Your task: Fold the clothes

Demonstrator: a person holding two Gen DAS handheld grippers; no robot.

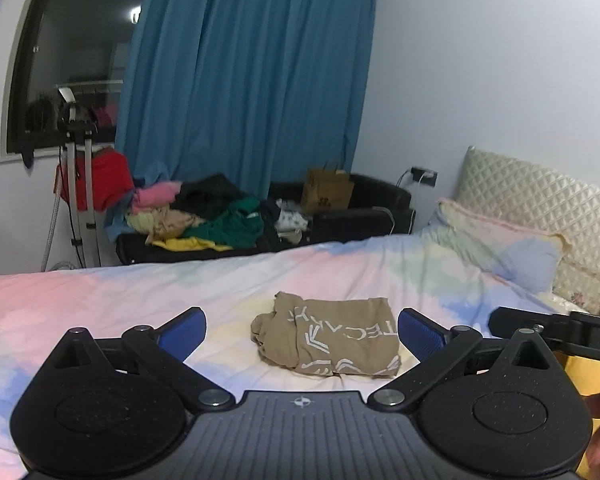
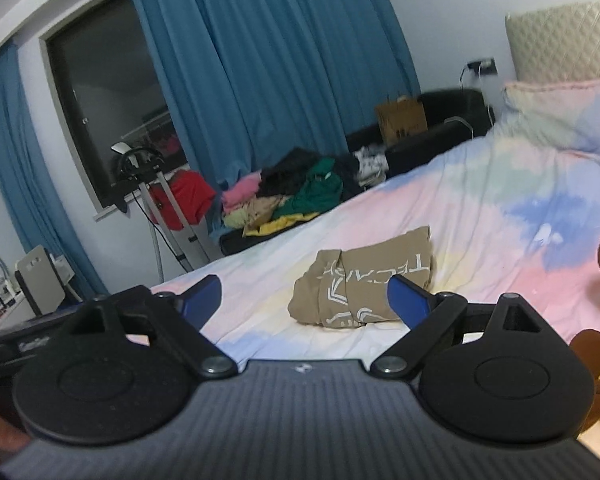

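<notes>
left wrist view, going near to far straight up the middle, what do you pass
left gripper → tan folded shirt on the pastel bed sheet → black sofa with the clothes pile → blue curtain

bed (image 1: pixel 100 300) covered by a pastel tie-dye sheet in pink, blue, yellow and white. a folded tan garment (image 1: pixel 328 334) with white lettering lies on the sheet near the middle; a matching pillow (image 1: pixel 500 240) rests at the head end, against a quilted cream headboard (image 1: pixel 540 196).
</notes>
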